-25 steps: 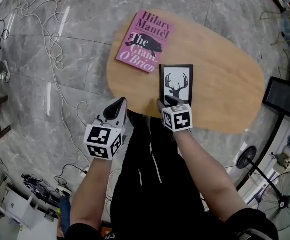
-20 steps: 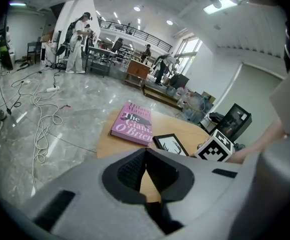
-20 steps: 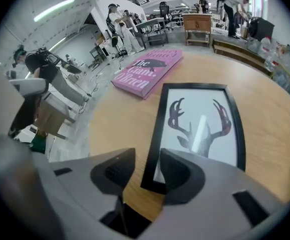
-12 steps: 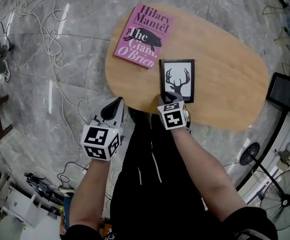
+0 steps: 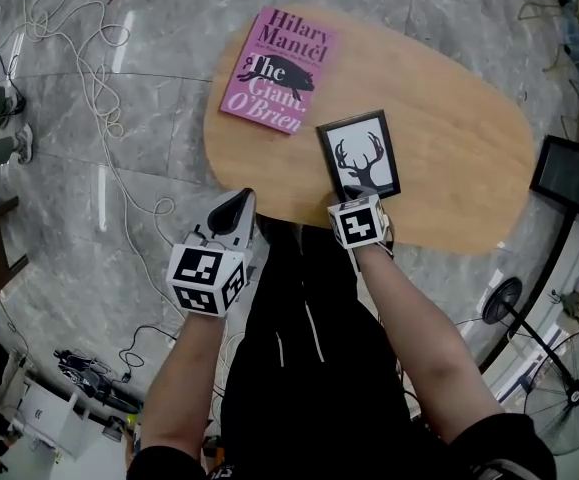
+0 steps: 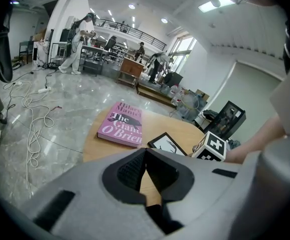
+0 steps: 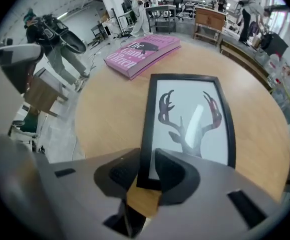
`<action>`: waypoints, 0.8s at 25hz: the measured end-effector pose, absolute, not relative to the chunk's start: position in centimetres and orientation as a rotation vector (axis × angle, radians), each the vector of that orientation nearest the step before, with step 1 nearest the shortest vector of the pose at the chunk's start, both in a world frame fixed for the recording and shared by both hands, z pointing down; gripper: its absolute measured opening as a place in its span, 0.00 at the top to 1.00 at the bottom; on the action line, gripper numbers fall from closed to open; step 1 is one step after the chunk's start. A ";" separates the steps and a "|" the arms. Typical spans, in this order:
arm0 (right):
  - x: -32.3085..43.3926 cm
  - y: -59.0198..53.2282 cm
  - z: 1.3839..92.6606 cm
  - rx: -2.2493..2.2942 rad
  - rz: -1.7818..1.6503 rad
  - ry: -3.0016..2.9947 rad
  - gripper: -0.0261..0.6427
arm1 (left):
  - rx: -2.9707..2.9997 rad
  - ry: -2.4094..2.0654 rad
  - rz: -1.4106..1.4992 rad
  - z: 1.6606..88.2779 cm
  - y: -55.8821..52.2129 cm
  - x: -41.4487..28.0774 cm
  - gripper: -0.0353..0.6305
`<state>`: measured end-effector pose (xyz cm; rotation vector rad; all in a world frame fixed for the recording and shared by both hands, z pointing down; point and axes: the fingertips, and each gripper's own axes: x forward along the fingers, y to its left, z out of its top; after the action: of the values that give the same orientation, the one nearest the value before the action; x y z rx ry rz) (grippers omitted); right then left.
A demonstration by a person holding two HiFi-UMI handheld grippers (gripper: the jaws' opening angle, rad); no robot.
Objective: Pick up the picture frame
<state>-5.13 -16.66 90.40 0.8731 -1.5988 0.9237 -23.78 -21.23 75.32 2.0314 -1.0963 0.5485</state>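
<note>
The picture frame (image 5: 361, 158), black-edged with a stag's head print, lies on the oval wooden table (image 5: 449, 138) near its front edge, its far end turned to the left. My right gripper (image 5: 352, 200) points steeply down at its near end. In the right gripper view the jaws of that gripper (image 7: 147, 171) are shut on the picture frame (image 7: 190, 119) at the near left corner of its border. My left gripper (image 5: 234, 208) hangs off the table's front left edge. Its jaws (image 6: 145, 166) are shut with nothing between them, well short of the frame (image 6: 167, 143).
A pink book (image 5: 279, 70) lies at the table's far left. White cables (image 5: 79, 58) trail over the marble floor to the left. A black screen (image 5: 569, 178) and a fan (image 5: 559, 398) stand on the right. The person's dark-clothed body is right against the table's front edge.
The right gripper has closed on the frame's near end and moved right and down. The frame has turned with it, its near end swung to the right. The left gripper has kept still.
</note>
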 end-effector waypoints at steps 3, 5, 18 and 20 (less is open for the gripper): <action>-5.3 -17.1 90.3 0.874 0.852 -1.598 0.81 | 2.037 -1.086 0.565 75.5 -20.9 -23.6 0.93; -5.5 -16.8 90.3 0.869 0.823 -1.599 0.81 | 2.038 -1.079 0.574 75.5 -20.6 -23.5 0.93; -6.0 -16.7 90.4 0.936 0.834 -1.611 0.85 | 2.069 -1.044 0.587 74.7 -19.6 -23.0 0.93; -6.0 -16.6 90.3 0.942 0.867 -1.622 0.86 | 2.074 -1.043 0.590 74.3 -19.5 -23.2 0.93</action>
<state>-6.01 -16.60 90.34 0.9418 -1.6221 0.8674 -23.18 -19.52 74.26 2.0739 -1.0432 0.5904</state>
